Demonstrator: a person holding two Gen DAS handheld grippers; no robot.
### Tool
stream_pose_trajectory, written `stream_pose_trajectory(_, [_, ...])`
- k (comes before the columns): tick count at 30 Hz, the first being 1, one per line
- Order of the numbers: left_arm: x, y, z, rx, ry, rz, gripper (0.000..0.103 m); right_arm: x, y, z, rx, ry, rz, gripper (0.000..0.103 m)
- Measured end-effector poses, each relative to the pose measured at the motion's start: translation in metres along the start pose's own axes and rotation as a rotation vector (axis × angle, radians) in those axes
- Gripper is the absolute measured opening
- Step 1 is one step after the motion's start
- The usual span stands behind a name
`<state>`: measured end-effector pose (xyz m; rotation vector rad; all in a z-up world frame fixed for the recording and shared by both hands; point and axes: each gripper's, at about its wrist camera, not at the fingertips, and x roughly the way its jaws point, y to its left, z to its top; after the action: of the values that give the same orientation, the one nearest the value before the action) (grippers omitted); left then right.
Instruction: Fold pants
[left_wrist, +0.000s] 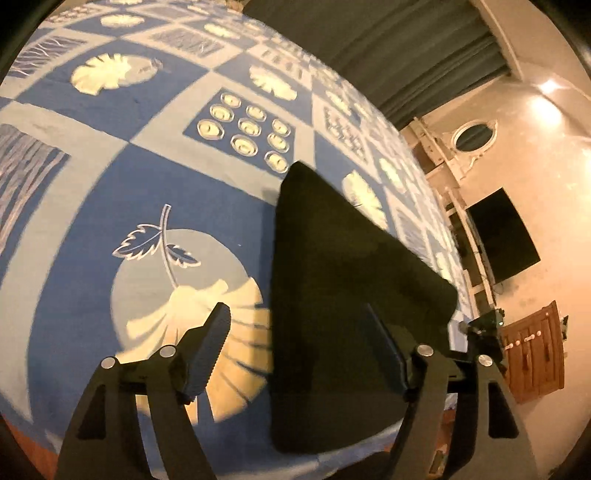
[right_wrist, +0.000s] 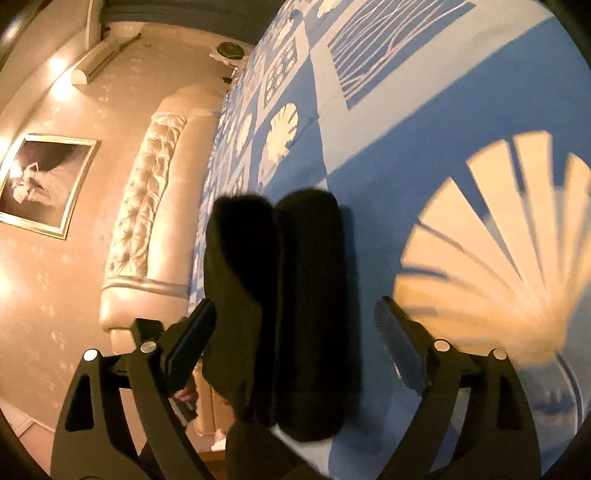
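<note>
from the left wrist view we've got the left gripper (left_wrist: 295, 347), black with two ribbed fingers, spread wide with nothing pinched in it. the black fabric pants (left_wrist: 343, 295), folded into a flat dark slab, lie right ahead of it on the blue and white patterned bedspread (left_wrist: 92, 192). the right-hand finger (left_wrist: 384, 354) sits over the dark cloth, but we can't tell if it touches; the left-hand finger (left_wrist: 210, 354) is off to the side over a cream shell print (left_wrist: 207, 332), clear of the pants. the near end of the fold sits close to the bed edge, down below the fingers. off to the right past the bed there's a dark flat screen (left_wrist: 502, 236) on the wall and a brown wooden cabinet (left_wrist: 535, 354).

from the right wrist view the right gripper (right_wrist: 295, 343), same black build, is also spread wide and holding nothing. the pants (right_wrist: 306, 314) sit between the two fingers as two thick rolled-looking layers side by side, running away from the tool, and neither pad is pressing on them. the left part seems to hang at the bed edge. to the right of the tool is another big cream shell print (right_wrist: 498, 258), a bit blurred. to the left, a cream tufted headboard (right_wrist: 147, 206) and a framed picture (right_wrist: 40, 184) on the wall.
</note>
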<state>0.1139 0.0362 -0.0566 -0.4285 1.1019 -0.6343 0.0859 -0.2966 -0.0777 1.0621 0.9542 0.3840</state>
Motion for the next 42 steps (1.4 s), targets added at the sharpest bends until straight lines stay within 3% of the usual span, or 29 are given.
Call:
stream_pose_trajectory(4, [0.031, 0.009, 0.012, -0.001, 0.035, 0.013, 0.073, 0.017, 0.006, 0.019, -0.023, -0.017, 0.04, 0.089])
stream_pose_trajectory(10, [0.054, 0.009, 0.041, -0.008, 0.032, -0.049, 0.073, 0.04, 0.011, 0.046, -0.04, -0.013, 0.064, 0.089])
stream_pose_trajectory(18, [0.08, 0.013, 0.068, -0.046, 0.06, -0.089, 0.073, 0.047, 0.013, 0.053, -0.071, -0.005, 0.083, 0.089])
stream_pose_trajectory(20, [0.084, 0.011, 0.072, -0.045, 0.06, -0.088, 0.073, 0.045, 0.012, 0.05, -0.075, -0.007, 0.068, 0.083])
stream_pose_trajectory(22, [0.086, 0.009, 0.074, -0.028, 0.063, -0.071, 0.073, 0.048, 0.01, 0.05, -0.082, -0.001, 0.026, 0.063])
stream_pose_trajectory(25, [0.089, 0.0, 0.072, 0.038, 0.07, -0.015, 0.055, 0.048, 0.001, 0.049, -0.06, -0.004, 0.016, 0.046])
stream_pose_trajectory(26, [0.09, -0.003, 0.071, 0.065, 0.079, -0.007, 0.043, 0.048, 0.0, 0.049, -0.056, -0.007, 0.015, 0.045])
stream_pose_trajectory(30, [0.089, -0.015, 0.068, 0.12, 0.062, 0.052, 0.035, 0.047, -0.003, 0.046, -0.052, -0.019, 0.024, 0.039])
stream_pose_trajectory(42, [0.086, -0.014, 0.079, 0.084, 0.022, 0.098, 0.029, 0.052, 0.006, 0.051, -0.087, -0.063, 0.011, 0.036])
